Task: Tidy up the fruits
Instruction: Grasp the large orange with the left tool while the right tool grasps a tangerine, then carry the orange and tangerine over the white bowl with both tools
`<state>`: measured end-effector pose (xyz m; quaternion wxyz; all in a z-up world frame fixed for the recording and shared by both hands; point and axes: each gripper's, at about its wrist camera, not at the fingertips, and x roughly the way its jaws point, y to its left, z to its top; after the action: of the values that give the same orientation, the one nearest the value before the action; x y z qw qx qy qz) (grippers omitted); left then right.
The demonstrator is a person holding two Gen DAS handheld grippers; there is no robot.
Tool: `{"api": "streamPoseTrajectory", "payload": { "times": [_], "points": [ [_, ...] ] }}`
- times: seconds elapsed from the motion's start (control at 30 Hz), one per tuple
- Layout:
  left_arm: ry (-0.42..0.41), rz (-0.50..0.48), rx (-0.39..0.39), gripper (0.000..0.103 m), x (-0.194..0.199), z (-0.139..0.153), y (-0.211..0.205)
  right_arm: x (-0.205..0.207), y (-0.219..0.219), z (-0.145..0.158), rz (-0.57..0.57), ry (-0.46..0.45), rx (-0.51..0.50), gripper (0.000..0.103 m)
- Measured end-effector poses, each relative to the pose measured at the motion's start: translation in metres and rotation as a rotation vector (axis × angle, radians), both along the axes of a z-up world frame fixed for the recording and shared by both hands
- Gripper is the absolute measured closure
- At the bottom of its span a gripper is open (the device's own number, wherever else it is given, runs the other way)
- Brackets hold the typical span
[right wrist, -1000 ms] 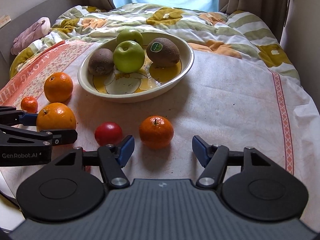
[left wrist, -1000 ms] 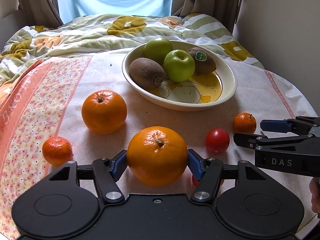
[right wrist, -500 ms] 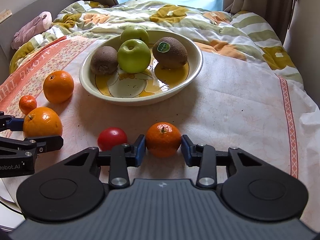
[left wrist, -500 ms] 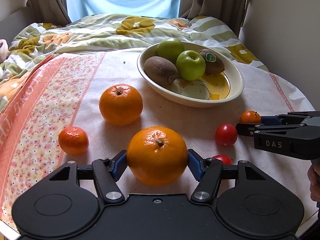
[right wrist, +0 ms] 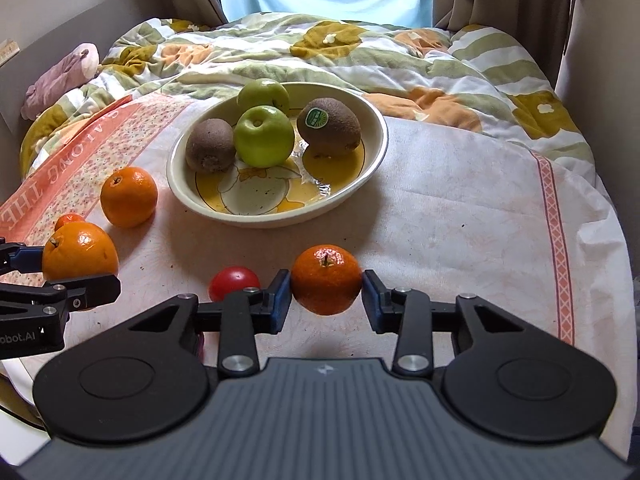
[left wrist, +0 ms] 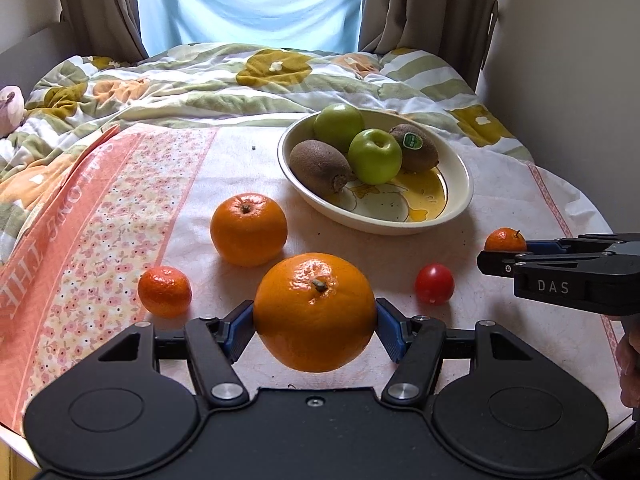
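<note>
My left gripper [left wrist: 315, 326] is shut on a large orange [left wrist: 315, 312] and holds it above the cloth. My right gripper [right wrist: 325, 298] is shut on a small mandarin [right wrist: 326, 279], lifted off the table. A cream bowl [left wrist: 460, 196] holds two green apples [left wrist: 374, 156] and two kiwis [left wrist: 320, 166]. A second large orange [left wrist: 249, 229], a small mandarin [left wrist: 165, 291] and a red tomato [left wrist: 434, 283] lie on the cloth. The bowl [right wrist: 376, 152] also shows in the right wrist view.
The round table is covered with a white and pink cloth [left wrist: 100, 240]. A flowered quilt [left wrist: 240, 80] lies on the bed behind. A wall [left wrist: 580, 80] stands close on the right. A pink stuffed item [right wrist: 60, 76] lies at far left.
My right gripper closed on the small mandarin and lifted it. My left gripper rose and drew back with the large orange held.
</note>
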<state>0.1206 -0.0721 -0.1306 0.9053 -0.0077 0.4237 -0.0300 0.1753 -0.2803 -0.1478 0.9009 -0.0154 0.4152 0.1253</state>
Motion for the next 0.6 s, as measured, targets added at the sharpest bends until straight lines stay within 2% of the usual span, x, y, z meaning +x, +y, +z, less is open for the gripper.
{"api": "streamPoseTrajectory", "payload": {
  "times": [0.3,0.6],
  "points": [
    [-0.04,-0.004,-0.027,0.035,-0.007,0.048,-0.004,-0.016,-0.02,0.05,-0.043,-0.034,0.034,0.05],
    [-0.097,-0.056,-0.023,0.035,0.018,0.083,-0.013,-0.013,-0.034,0.089,-0.075,-0.076,0.043,0.05]
  ]
}}
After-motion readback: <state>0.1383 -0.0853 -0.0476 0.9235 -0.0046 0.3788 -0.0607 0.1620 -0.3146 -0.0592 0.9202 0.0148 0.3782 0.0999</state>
